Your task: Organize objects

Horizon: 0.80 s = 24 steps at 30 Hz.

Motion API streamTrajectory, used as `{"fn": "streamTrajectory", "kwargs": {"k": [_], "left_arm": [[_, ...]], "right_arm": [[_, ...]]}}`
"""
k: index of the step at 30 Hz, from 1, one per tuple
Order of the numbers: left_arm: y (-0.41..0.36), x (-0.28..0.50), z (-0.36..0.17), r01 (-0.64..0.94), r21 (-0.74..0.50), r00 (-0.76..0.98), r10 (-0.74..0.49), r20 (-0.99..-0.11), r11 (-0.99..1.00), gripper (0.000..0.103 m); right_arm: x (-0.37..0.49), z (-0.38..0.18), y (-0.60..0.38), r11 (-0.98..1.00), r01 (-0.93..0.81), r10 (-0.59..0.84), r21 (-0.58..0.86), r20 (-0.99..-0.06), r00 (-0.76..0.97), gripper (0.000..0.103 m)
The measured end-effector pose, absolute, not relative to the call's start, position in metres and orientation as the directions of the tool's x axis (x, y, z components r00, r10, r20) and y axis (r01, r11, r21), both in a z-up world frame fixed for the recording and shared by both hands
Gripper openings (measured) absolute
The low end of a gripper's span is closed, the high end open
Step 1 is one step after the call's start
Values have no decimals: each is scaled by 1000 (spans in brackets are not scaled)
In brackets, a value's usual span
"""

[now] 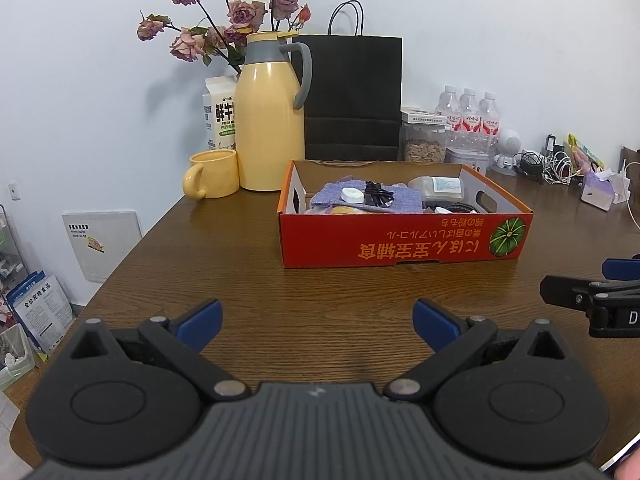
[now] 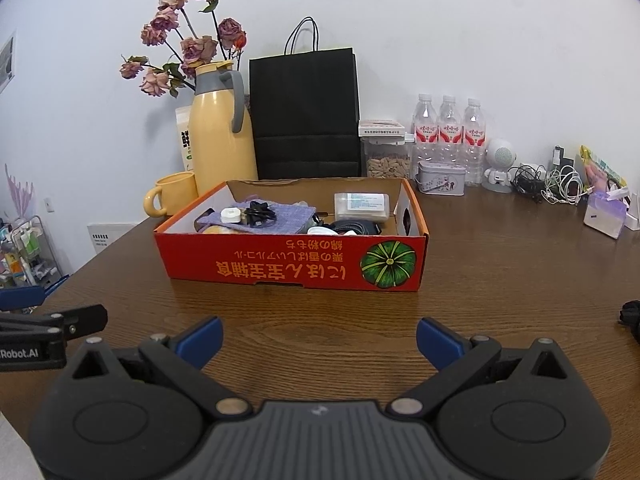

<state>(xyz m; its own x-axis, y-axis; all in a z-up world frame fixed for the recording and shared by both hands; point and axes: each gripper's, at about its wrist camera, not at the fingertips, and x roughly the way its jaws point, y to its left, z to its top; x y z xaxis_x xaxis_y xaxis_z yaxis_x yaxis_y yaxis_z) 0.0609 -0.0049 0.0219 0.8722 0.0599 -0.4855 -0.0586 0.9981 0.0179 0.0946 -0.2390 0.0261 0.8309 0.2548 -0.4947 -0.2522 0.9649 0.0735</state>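
Note:
A shallow red cardboard box (image 1: 400, 246) (image 2: 288, 268) stands on the brown wooden table (image 1: 240, 280) (image 2: 500, 280). It holds a purple cloth pouch (image 1: 396, 200) (image 2: 288, 214), a white round item (image 1: 352, 195) (image 2: 232, 215), a black cable bundle (image 1: 378, 194) (image 2: 260, 213) and a clear plastic case (image 1: 440, 186) (image 2: 362, 206). My left gripper (image 1: 318, 324) is open and empty, low over the table in front of the box. My right gripper (image 2: 320, 340) is open and empty beside it. A dark object (image 2: 632, 314) lies at the table's right edge.
Behind the box stand a yellow thermos jug (image 1: 270, 120) (image 2: 222, 132), a yellow mug (image 1: 212, 174) (image 2: 172, 194), a milk carton (image 1: 220, 116), dried roses (image 1: 236, 16), a black paper bag (image 1: 352, 92) (image 2: 304, 112), water bottles (image 1: 468, 116) (image 2: 448, 132), a nut jar (image 2: 388, 160), a tin (image 2: 442, 178) and tangled cables (image 2: 560, 184).

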Motion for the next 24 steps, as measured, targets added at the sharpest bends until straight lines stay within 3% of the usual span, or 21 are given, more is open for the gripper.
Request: {"fn": "streamTrajectory", "kwargs": {"k": [24], "left_arm": [[-7, 60, 25, -53, 18, 876, 55, -480, 998, 103]], "right_arm": [[94, 30, -239, 965, -251, 253, 70, -492, 833, 103]]}}
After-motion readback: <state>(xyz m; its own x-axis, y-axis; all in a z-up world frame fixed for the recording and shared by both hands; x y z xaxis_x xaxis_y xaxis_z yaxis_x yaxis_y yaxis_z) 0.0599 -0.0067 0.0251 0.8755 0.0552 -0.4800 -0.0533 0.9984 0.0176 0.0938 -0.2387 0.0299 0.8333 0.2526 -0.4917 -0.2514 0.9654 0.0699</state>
